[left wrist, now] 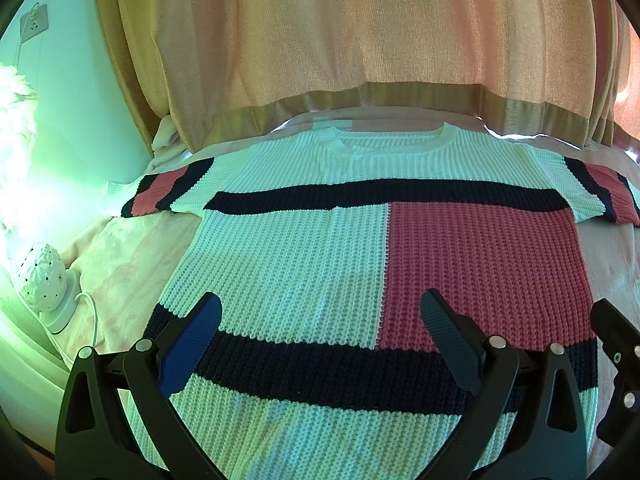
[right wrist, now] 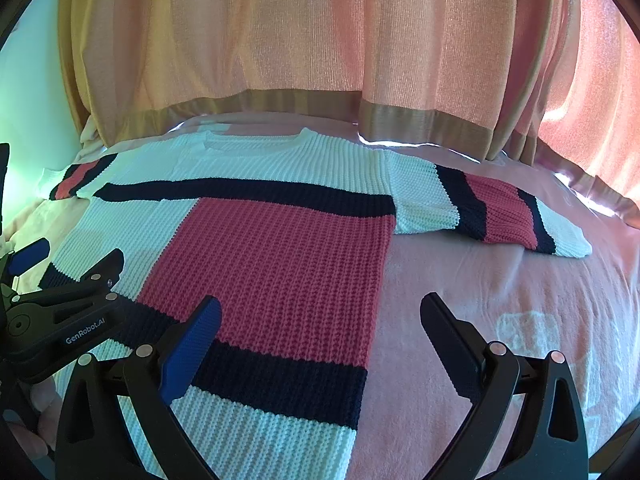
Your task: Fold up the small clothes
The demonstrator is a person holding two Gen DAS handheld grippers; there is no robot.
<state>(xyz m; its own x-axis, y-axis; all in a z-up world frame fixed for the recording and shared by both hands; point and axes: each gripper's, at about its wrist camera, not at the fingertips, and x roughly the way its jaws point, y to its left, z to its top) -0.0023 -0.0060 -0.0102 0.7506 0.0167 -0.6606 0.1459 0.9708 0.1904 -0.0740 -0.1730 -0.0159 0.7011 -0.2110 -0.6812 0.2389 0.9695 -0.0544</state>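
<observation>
Across the pink bedspread (right wrist: 460, 280) below the curtain (right wrist: 320, 40), the knit sweater (right wrist: 280, 256) lies flat, sleeves out. Left gripper (left wrist: 320, 320) and right gripper (right wrist: 320, 320) hover over its hem, jaws spread, empty. Folding looks unstarted; next comes pinching a sleeve inward.

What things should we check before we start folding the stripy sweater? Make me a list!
1. Sweater lying flat, front smooth: ok.
2. Both sleeves spread out sideways: ok; right sleeve, left sleeve.
3. Left gripper open, holding nothing: ok.
4. Right gripper open, holding nothing: ok.
5. Each gripper near its own bottom corner of the hem: ok for the right one, which is over the right edge; the left one sits more toward the middle, so not ok yet.
6. Nothing lying on top of the sweater: ok.
7. Back layer smooth underneath: cannot tell.
</observation>
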